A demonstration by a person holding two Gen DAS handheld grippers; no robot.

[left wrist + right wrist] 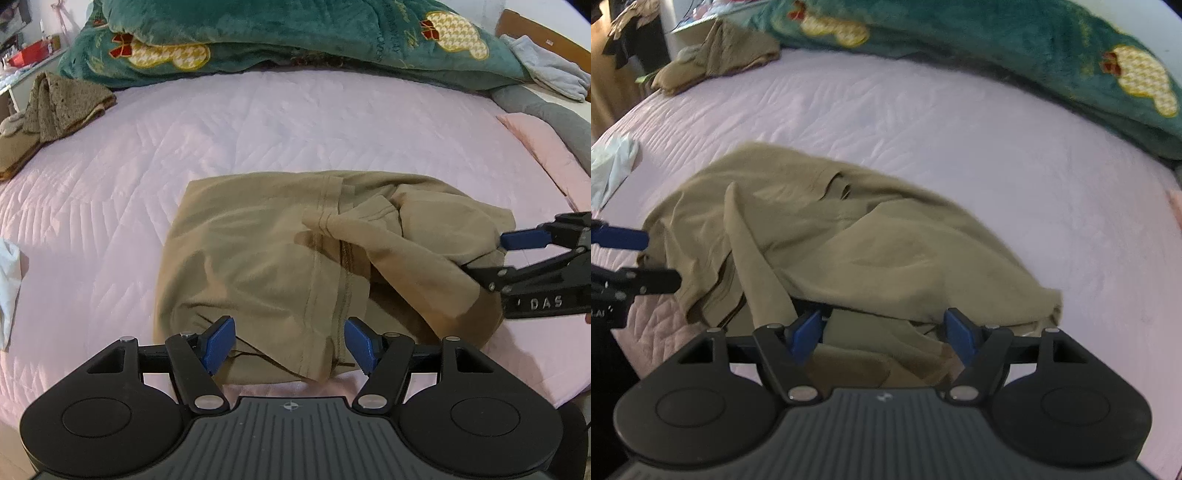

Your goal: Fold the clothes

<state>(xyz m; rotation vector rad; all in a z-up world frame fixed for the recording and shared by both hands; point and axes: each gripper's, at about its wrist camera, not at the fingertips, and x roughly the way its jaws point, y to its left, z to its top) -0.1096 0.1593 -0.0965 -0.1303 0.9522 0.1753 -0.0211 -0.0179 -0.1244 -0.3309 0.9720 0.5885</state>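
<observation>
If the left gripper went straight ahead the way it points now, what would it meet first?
Probably the tan garment: the open left gripper already has its near hem between the fingers. Beyond it lies the pink quilted bedspread, then the green blanket. Height above the cloth is unclear.

matt tan cloth garment [266, 243], quilted pink bedspread [240, 122], plush teal blanket [295, 33], matt black plastic left gripper [290, 347]

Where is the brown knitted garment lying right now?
The brown knitted garment lies crumpled at the far left corner of the pink quilted bed in the left wrist view, beside the green plush blanket, well away from the tan shirt.
</observation>
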